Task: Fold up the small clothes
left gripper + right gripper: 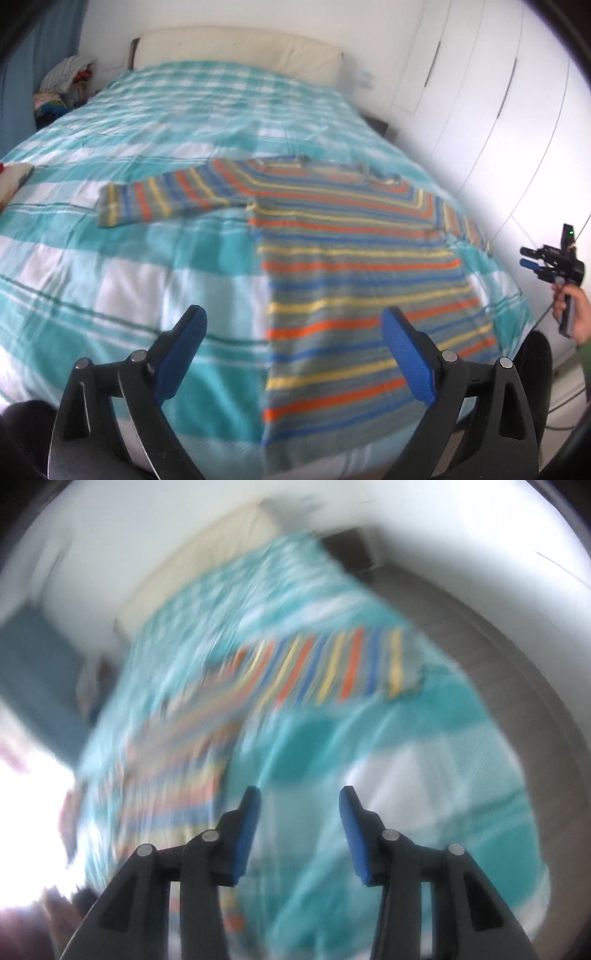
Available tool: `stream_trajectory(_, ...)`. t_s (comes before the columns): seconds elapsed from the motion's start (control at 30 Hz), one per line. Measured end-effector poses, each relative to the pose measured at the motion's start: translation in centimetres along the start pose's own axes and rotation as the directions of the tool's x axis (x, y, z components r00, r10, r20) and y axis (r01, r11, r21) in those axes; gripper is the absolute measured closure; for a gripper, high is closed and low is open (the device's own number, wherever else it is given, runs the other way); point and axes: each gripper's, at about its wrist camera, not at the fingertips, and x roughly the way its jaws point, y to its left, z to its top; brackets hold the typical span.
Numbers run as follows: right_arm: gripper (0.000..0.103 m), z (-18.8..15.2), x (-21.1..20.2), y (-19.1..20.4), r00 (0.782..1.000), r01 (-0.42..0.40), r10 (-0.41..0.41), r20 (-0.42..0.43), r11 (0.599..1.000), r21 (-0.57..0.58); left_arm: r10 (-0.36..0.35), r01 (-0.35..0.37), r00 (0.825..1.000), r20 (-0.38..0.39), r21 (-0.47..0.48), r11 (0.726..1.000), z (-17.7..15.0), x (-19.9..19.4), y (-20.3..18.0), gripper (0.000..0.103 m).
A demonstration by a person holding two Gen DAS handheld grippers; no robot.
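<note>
Left wrist view: left claw (293, 350) wide open, nothing between the blue pads (408, 360), hanging over the near edge of the bed (122, 258). Striped sweater (354, 266) lies flat on the teal-check cover, body running from near to far, right of centre. One sleeve (162, 197) stretched out to the left, other sleeve trailing toward the right edge of the bed. Near hem sits just below and between the claw's fingers, its left edge roughly under the gap; not touched. Looks spread out on purpose so the fold lines are easy to hit; I'd judge it has just been laid flat and no fold is done yet. Right claw (528, 263) seen far right, off the bed's side, carried in a hand (574, 314), apart from the sweater; jaw gap hard to read from this angle. Pile of clothes (61, 88) in the far left corner by the headboard.

Right wrist view: heavily blurred. Right claw (299, 830) partly open, pads (245, 834) well apart with only bed cover behind them, gripping nothing. Sweater (317, 668) lies up and left of the claw, one sleeve end toward the far right; claw is clear of the cloth, over bare cover (424, 775). Likely next: go for the sleeves or side edges, but cannot tell which.
</note>
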Motion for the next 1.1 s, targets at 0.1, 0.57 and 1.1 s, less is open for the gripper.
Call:
stream_trajectory(0.1, 0.059, 4.3, 3.1, -3.9, 0.999, 0.01, -0.015, 0.033, 0.99, 0.141, -0.033, 0.033, 0.999, -0.003, -0.042, 0.999, -0.8, 0.7, 0.0, 0.007)
stream_trajectory(0.57, 0.099, 8.7, 9.9, -4.1, 0.999, 0.05, -0.05, -0.006, 0.991, 0.126, 0.051, -0.055, 0.998, -0.025, -0.163, 0.985, -2.6, 1.5, 4.5, 0.007)
stream_trajectory(1.1, 0.053, 5.0, 20.3, 32.5, 0.929, -0.344, 0.267, -0.256, 0.88, -0.327, 0.168, -0.141, 0.983, 0.08, -0.265, 0.954, -3.1, 1.5, 8.3, 0.007)
